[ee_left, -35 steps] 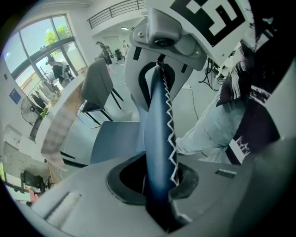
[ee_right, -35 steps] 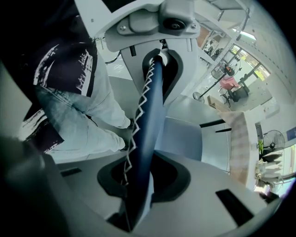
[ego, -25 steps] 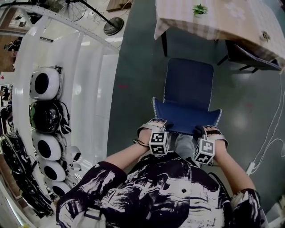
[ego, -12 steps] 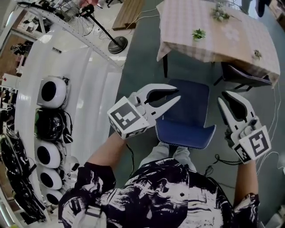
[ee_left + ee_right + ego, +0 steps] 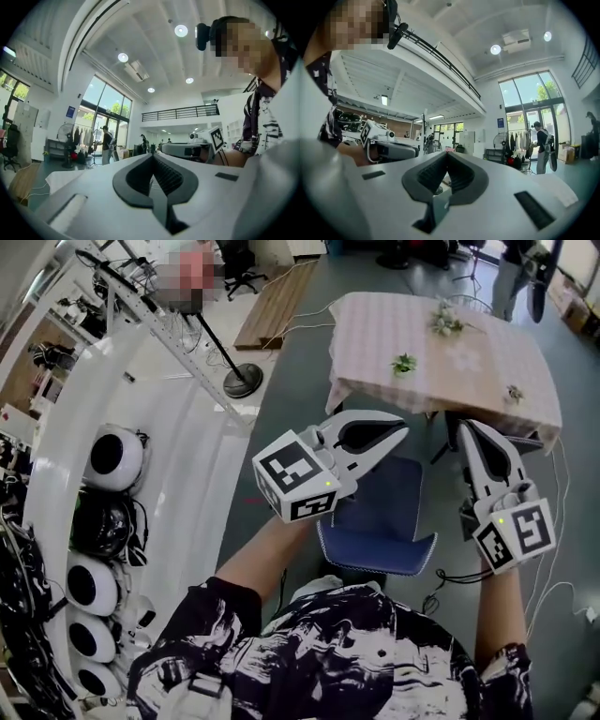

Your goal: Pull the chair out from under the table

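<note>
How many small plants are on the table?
3 on the table: one plant near its left, one at the far middle, one near its right corner. None seems hidden.

Navy-blue chair, pale pink checked tablecloth, left gripper and right gripper white with black pads and black-and-white marker squares, shirt swirling black and white

The person wears a short-sleeved shirt with a black and white marbled print, at 6 o'clock in the head view. The left gripper and the right gripper have white shells and black ribbed pads. The left cube and the right cube show black square markers and a small green light. A black cable loops below the right wrist.
</note>
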Demonstrator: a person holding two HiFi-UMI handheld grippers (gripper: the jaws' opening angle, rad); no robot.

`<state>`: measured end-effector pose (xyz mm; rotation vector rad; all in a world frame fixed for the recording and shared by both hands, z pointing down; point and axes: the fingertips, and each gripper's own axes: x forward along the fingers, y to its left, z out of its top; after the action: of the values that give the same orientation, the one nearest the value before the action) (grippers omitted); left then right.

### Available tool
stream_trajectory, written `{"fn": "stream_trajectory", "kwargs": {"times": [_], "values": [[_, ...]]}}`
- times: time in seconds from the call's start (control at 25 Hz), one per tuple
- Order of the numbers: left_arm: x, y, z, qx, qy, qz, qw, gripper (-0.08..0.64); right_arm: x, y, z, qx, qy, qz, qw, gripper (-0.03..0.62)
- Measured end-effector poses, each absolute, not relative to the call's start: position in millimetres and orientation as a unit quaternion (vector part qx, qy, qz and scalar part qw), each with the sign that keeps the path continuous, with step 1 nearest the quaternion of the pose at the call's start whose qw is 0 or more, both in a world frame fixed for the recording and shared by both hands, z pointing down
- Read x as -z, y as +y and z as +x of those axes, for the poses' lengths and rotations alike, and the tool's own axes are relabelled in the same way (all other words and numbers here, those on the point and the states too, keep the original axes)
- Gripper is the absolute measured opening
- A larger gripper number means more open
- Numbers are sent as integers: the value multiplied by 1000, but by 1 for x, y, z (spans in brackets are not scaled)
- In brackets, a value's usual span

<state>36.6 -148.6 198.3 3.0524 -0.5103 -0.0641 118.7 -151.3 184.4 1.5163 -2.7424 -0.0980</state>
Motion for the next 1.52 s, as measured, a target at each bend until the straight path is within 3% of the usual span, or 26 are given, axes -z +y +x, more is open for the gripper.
{"fn": "stream_trajectory", "kwargs": {"times": [1.52], "values": [[-192,-167,30,2,-201,980,13,3,-186,-150,115,34,-855,518,18,3]]}}
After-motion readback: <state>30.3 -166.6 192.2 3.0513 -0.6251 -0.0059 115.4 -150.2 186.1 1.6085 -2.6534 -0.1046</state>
